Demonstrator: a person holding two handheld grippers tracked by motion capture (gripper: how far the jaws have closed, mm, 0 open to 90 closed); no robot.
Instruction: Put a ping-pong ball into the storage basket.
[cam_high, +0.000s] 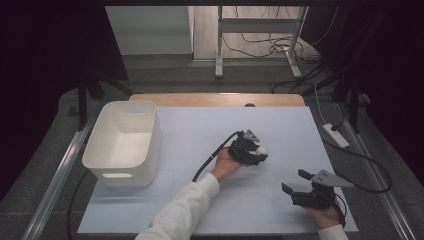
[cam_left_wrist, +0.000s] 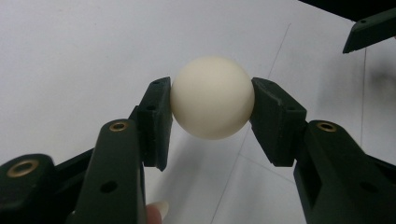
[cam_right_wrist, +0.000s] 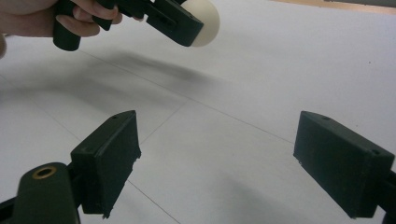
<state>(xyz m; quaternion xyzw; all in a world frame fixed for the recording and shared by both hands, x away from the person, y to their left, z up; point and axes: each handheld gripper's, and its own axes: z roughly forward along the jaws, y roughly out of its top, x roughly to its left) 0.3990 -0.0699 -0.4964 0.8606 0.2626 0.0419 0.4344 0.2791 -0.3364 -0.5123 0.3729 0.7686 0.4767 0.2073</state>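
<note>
Ball (cam_left_wrist: 212, 97) clamped — open table (cam_high: 200, 125) around

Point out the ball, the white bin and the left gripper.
ball (cam_left_wrist: 212, 97), left gripper view, front centre.
white bin (cam_high: 94, 149), high view, left rim.
left gripper (cam_left_wrist: 212, 100), left gripper view, between fingertips.

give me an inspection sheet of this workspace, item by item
surface: white sheet over a wooden table, faint fold lines
job's things: cream ball clamped between the left gripper's pads, off the sheet; white bin at the left, nothing seen in it
clutter: nothing seen
grippers: left gripper shut on the ball; right gripper open, nothing between its jaws
cables: black cable trails from the left gripper; loose cables and a white power strip on the floor
surroundings: desk frame legs behind, dark curtains at the sides
</note>
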